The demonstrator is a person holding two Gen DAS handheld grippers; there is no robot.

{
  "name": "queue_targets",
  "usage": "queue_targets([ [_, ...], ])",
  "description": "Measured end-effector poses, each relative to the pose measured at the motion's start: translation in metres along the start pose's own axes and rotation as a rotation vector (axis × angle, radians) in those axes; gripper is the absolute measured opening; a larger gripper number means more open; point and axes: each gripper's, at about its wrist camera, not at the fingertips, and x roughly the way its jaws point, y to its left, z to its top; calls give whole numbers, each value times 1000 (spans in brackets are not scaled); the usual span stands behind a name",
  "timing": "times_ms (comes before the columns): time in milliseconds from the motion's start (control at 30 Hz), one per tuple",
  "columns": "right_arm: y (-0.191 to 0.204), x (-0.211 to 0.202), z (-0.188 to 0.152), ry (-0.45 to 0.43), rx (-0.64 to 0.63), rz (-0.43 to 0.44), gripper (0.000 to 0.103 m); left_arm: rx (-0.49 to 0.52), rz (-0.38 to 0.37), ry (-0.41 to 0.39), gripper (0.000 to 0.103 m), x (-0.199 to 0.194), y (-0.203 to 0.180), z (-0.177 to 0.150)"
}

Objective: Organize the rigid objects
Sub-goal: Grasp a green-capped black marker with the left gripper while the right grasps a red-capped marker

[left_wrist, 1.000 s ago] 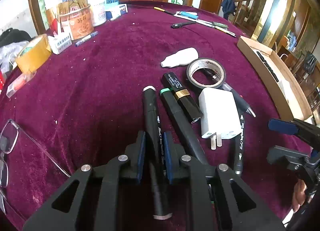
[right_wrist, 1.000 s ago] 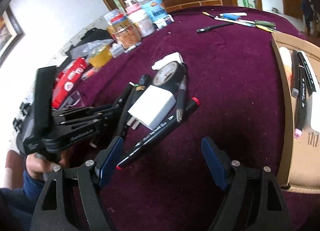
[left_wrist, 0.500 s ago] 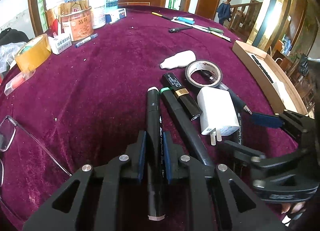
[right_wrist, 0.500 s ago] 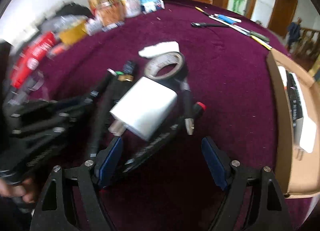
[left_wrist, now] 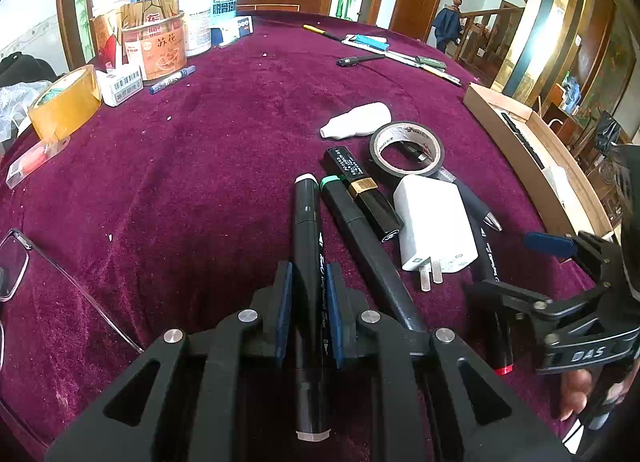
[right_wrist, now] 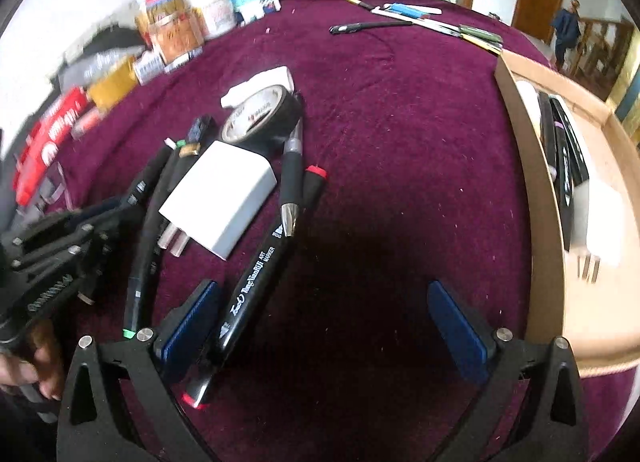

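My left gripper [left_wrist: 308, 282] is shut on a black marker with white end caps [left_wrist: 306, 222], which lies along the maroon cloth. Beside it lie a green-capped marker [left_wrist: 360, 234], a black-and-gold tube [left_wrist: 360, 186], a white charger [left_wrist: 434, 228], a silver-tipped pen [left_wrist: 472, 204] and a black tape roll [left_wrist: 406, 148]. My right gripper [right_wrist: 332, 322] is open and low over the red-capped art marker [right_wrist: 260, 274], whose near end lies between the jaws by the left pad. It also shows in the left wrist view [left_wrist: 536, 274].
A cardboard tray [right_wrist: 536, 190] holding markers and a white charger lies at the right. Cans and boxes [left_wrist: 160, 46], a yellow tape roll [left_wrist: 64, 102] and spectacles [left_wrist: 16, 262] sit to the left. Pens [left_wrist: 384, 52] lie at the far side.
My right gripper has swung left and come down over the red-capped marker. My left gripper stays shut on the white-capped marker, which has shifted only slightly.
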Motion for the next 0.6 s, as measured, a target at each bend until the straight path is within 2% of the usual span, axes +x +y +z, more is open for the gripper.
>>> queue_targets([
  [67,-10,-5,0,-32,67,50,97,0,0,0,14,0,0,0],
  [167,-9,-7,3,-4,57,24,82,0,0,0,14,0,0,0],
  [200,-9,-8,3,-9,55,18,61,1,0,0,14,0,0,0],
  [267,-8,-10,5,-1,55,60,36,0,0,0,14,0,0,0],
  [300,-6,-10,6,14,55,74,33,-1,-2,0,14,0,0,0],
  [433,9,-10,7,-7,11,25,33,-1,-2,0,14,0,0,0],
  [600,17,-10,11,18,30,55,34,-3,-5,-1,14,0,1,0],
])
